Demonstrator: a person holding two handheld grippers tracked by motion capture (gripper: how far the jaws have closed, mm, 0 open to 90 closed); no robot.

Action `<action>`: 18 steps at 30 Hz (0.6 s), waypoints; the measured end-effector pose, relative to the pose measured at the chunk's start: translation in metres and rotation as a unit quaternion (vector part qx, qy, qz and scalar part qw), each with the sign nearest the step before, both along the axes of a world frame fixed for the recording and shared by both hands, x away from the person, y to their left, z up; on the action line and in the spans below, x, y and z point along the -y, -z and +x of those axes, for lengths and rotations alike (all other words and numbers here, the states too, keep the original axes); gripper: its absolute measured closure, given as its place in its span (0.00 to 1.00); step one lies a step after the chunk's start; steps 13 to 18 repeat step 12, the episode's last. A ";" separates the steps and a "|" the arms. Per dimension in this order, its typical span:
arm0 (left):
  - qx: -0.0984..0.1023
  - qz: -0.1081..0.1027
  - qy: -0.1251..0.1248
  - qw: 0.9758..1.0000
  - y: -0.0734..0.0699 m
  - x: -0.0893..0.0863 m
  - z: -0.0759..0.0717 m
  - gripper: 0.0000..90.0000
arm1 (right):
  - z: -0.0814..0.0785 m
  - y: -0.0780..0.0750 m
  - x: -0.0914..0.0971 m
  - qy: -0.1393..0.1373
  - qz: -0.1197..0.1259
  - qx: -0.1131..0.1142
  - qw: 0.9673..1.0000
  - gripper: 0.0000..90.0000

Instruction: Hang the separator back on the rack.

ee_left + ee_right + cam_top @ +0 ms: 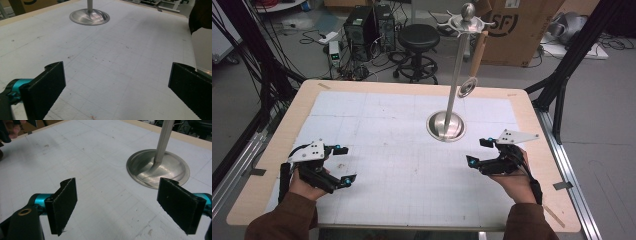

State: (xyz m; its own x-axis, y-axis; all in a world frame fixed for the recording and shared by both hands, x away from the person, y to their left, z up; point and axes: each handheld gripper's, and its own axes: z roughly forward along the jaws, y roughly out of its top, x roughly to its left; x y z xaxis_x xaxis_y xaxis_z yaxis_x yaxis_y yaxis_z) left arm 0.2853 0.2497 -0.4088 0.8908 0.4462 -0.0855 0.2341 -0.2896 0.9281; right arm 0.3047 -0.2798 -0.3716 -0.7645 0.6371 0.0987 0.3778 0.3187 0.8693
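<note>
While both hands rested low on the near part of the table, the high view put the utensil stand ahead of the right gripper, with the left gripper well apart from it across the gridded mat. A wooden-handled spoon hung from the stand's top ring, its long axis nearly vertical with the bowl downward, high above the mat. The right hand was judged the nearer of the two, and it would have to rise and travel forward.

From the left gripper view, the jaws stood spread wide with nothing between them, and the stand's round base lay far ahead, slightly left of the gap.

From the right gripper view, the jaws were likewise released and empty; the base and its upright pole sat near, ahead and toward the right-hand jaw.
</note>
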 end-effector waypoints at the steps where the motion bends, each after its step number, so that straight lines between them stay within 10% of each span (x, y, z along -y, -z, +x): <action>1: 0.000 0.000 0.001 1.000 0.000 0.000 0.000 0.02 | 0.000 0.000 0.000 -0.001 0.000 0.000 1.000 0.18; 18: 0.000 0.001 -0.002 1.000 0.000 0.000 0.000 0.02 | 0.000 0.000 0.000 -0.003 0.002 0.002 1.000 0.18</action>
